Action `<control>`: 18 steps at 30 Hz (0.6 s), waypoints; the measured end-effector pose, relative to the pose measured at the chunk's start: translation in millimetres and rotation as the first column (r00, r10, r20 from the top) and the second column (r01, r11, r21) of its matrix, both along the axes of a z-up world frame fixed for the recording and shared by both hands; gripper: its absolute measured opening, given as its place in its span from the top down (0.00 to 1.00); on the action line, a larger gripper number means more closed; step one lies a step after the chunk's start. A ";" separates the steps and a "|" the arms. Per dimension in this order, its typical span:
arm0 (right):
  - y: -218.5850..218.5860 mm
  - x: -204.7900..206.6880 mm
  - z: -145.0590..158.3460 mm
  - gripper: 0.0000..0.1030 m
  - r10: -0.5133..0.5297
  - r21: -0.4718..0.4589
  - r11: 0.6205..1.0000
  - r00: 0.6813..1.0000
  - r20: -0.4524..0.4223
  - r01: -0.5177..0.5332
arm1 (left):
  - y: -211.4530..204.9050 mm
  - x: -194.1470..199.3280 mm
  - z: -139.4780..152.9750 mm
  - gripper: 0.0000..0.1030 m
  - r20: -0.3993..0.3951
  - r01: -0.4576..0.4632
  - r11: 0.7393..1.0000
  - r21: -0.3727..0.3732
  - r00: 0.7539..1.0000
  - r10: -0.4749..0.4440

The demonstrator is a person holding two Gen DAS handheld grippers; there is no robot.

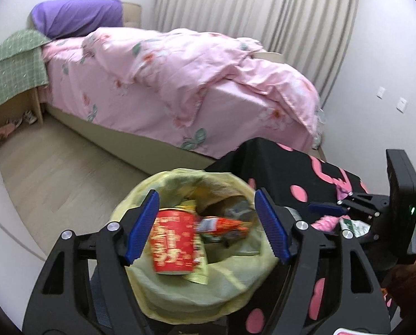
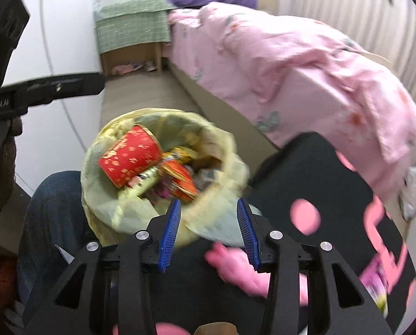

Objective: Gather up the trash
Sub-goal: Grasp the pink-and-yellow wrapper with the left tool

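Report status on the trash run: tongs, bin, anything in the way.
Left tongs open, empty, above the bin. Right tongs open, empty, at the bin's rim. Red cup and wrappers inside the liner. Nothing blocking.

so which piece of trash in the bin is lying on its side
The red paper cup, tipped over on top of the pile; the orange snack wrapper beside it is a flat packet.

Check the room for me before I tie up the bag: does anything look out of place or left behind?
A purple wrapper still lies on the black cloth with pink dots, outside the yellow-lined bin. Something crumpled and whitish sits on the floor by the bed's foot; too blurred to identify.
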State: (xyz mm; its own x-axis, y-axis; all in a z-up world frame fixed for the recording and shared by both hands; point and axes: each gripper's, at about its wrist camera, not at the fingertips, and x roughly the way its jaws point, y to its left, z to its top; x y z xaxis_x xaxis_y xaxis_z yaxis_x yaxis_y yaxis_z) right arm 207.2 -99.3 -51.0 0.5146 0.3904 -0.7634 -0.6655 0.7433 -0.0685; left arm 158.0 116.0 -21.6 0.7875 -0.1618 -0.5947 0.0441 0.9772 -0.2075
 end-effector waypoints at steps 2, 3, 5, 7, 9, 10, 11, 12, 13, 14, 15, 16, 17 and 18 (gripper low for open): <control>-23.9 -6.4 8.8 0.61 -0.054 0.014 0.998 0.998 0.016 0.054 | -20.0 -0.3 3.1 0.35 0.005 0.039 0.999 0.012 0.999 -0.039; -39.0 -10.9 14.4 0.61 -0.087 0.026 0.996 0.996 0.029 0.086 | -31.8 -0.7 3.5 0.35 0.004 0.064 0.998 0.016 0.998 -0.064; -69.3 -20.6 25.0 0.61 -0.151 0.053 0.988 0.987 0.055 0.148 | -54.2 -0.8 2.6 0.35 -0.002 0.111 0.993 0.025 0.994 -0.111; -96.1 -29.0 32.3 0.61 -0.214 0.075 0.975 0.974 0.078 0.208 | -79.3 -0.9 0.9 0.35 -0.011 0.163 0.986 0.032 0.987 -0.163; -124.1 -37.3 38.8 0.61 -0.274 0.093 0.960 0.956 0.104 0.265 | -100.0 -0.8 -1.2 0.35 -0.021 0.205 0.978 0.034 0.979 -0.204; -141.5 -43.7 41.9 0.61 -0.314 0.106 0.947 0.942 0.120 0.302 | -112.0 -0.8 -2.5 0.35 -0.026 0.232 0.972 0.032 0.972 -0.232; -158.0 -49.1 44.2 0.59 -0.352 0.119 0.934 0.927 0.131 0.337 | -122.9 -0.6 -4.1 0.35 -0.029 0.260 0.965 0.027 0.965 -0.260; -170.9 -52.9 45.5 0.53 -0.382 0.131 0.921 0.914 0.137 0.366 | -131.8 -0.4 -5.9 0.35 -0.030 0.286 0.958 0.020 0.958 -0.286; -188.9 -58.3 46.7 0.50 -0.421 0.152 0.903 0.896 0.138 0.401 | -139.8 -0.7 -7.6 0.35 -0.029 0.312 0.950 0.011 0.950 -0.311; -205.2 -63.3 47.0 0.48 -0.452 0.173 0.887 0.882 0.134 0.428 | -151.8 0.1 -9.8 0.35 -0.022 0.360 0.933 -0.009 0.933 -0.360; -217.9 -67.3 46.5 0.48 -0.469 0.187 0.877 0.873 0.134 0.443 | -158.8 0.7 -11.2 0.35 -0.020 0.386 0.922 -0.020 0.922 -0.386; -233.6 -73.5 44.9 0.48 -0.490 0.200 0.865 0.861 0.136 0.461 | -169.4 2.7 -14.1 0.35 -0.022 0.421 0.906 -0.037 0.906 -0.422; -246.5 -78.9 42.6 0.48 -0.509 0.203 0.854 0.850 0.138 0.479 | -178.8 5.0 -16.9 0.35 -0.026 0.448 0.892 -0.051 0.893 -0.450; -255.8 -82.9 40.2 0.48 -0.522 0.201 0.847 0.842 0.136 0.493 | -187.1 7.2 -19.4 0.35 -0.031 0.468 0.882 -0.061 0.882 -0.470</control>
State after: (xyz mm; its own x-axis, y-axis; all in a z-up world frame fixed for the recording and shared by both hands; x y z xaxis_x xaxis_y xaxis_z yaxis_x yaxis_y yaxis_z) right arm 124.4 -355.1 -10.8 0.7934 0.1401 -0.5924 -0.1791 0.9838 -0.0073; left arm 165.2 -71.1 -41.0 0.5857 -0.5364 -0.6076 0.4844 0.8327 -0.2682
